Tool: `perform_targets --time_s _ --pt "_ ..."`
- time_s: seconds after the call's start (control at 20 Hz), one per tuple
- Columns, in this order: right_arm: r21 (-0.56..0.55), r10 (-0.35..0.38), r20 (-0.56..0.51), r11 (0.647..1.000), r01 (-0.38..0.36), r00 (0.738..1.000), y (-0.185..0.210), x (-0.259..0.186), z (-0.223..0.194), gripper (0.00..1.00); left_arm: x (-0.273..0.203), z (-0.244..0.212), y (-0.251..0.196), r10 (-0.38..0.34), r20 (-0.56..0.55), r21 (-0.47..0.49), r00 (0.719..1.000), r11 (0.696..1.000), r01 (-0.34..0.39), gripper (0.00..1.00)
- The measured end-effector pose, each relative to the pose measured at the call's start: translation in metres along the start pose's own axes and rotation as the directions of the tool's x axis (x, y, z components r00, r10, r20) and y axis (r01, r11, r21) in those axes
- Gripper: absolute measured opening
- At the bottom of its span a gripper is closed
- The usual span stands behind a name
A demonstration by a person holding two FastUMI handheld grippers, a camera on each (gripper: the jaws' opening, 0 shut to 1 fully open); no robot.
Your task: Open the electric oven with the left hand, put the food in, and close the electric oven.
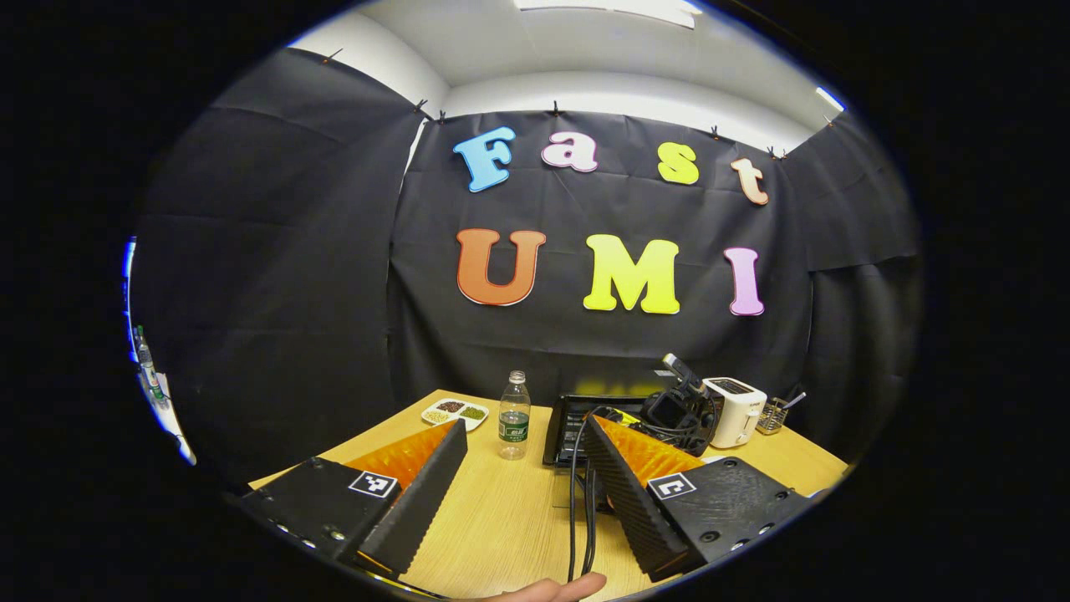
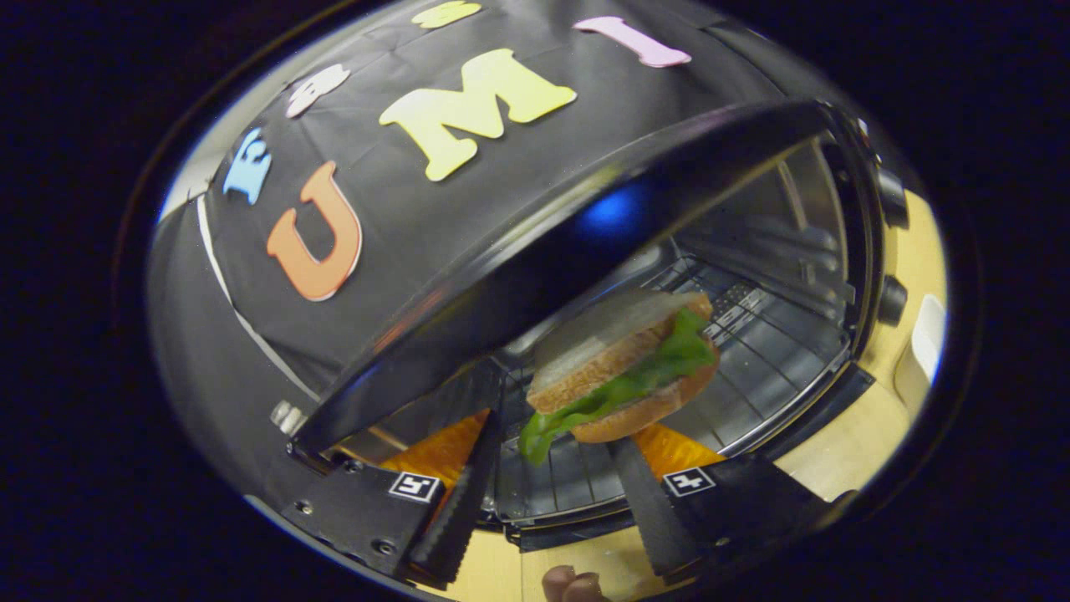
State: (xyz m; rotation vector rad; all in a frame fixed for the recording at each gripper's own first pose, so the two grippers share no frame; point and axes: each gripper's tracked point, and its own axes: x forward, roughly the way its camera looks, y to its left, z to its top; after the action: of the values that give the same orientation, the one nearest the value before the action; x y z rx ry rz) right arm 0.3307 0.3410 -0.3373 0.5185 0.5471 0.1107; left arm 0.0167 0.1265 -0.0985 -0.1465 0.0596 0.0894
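The sandwich (image 2: 623, 368) lies on the wire rack (image 2: 752, 351) inside the open electric oven (image 2: 844, 251), apparently just beyond the right gripper (image 2: 552, 493), whose jaws are spread; the left gripper (image 1: 522, 477) hovers open above the table (image 1: 501, 518).

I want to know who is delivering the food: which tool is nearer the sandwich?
Right. The right tool sits just in front of the sandwich at the open oven, its fingers apart. The left tool is open over the wooden table, back from the oven.
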Motion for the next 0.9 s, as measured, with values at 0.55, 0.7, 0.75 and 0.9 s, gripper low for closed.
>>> perform_targets --time_s 0.55,0.7,0.75,0.9 --pt "-0.383 -0.055 -0.2 0.923 -0.027 0.978 -0.005 -0.032 -0.036 0.99 -0.006 -0.002 0.005 0.004 -0.009 -0.026 1.0 1.0 -0.004 0.93" --pt "-0.405 -0.026 -0.222 0.912 -0.068 0.975 -0.003 -0.054 -0.036 0.99 -0.008 -0.001 0.005 0.005 -0.004 -0.022 1.0 1.0 -0.006 0.93" --pt "-0.41 -0.015 -0.213 0.909 -0.075 0.977 -0.003 -0.064 -0.033 0.99 -0.009 0.0 0.005 0.009 -0.002 -0.019 1.0 1.0 -0.009 0.93" --pt "-0.444 0.011 -0.154 0.892 -0.079 0.988 -0.004 -0.092 -0.011 0.99 -0.01 0.002 0.005 0.01 0.007 -0.009 1.0 1.0 -0.01 0.93"
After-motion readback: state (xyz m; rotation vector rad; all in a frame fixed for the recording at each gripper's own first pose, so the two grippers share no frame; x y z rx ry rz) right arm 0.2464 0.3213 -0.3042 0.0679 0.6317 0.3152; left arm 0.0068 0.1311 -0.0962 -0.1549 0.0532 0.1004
